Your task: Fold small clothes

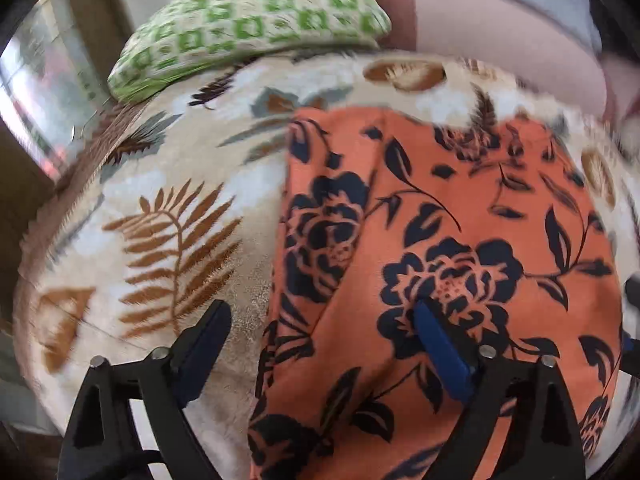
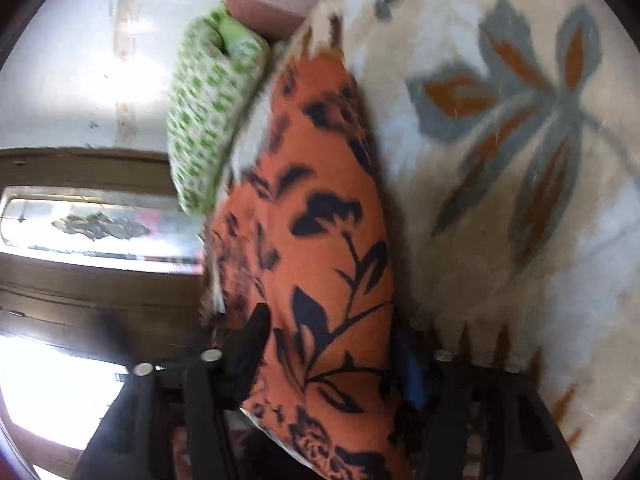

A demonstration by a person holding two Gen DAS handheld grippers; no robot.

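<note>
We find the left gripper [image 1: 320, 320] spread wide and holding nothing, one finger over the blanket [image 1: 180, 160], the other over the orange flowered garment [image 1: 440, 208], whose left edge runs between them. The right gripper [image 2: 332, 340] also stands open, its jaws straddling a strip of the garment [image 2: 320, 240]; whether they touch it we cannot tell. We judge both should close on matching edges, lifting evenly to keep the fold square. Beyond lies a green pillow [image 1: 256, 20].
</note>
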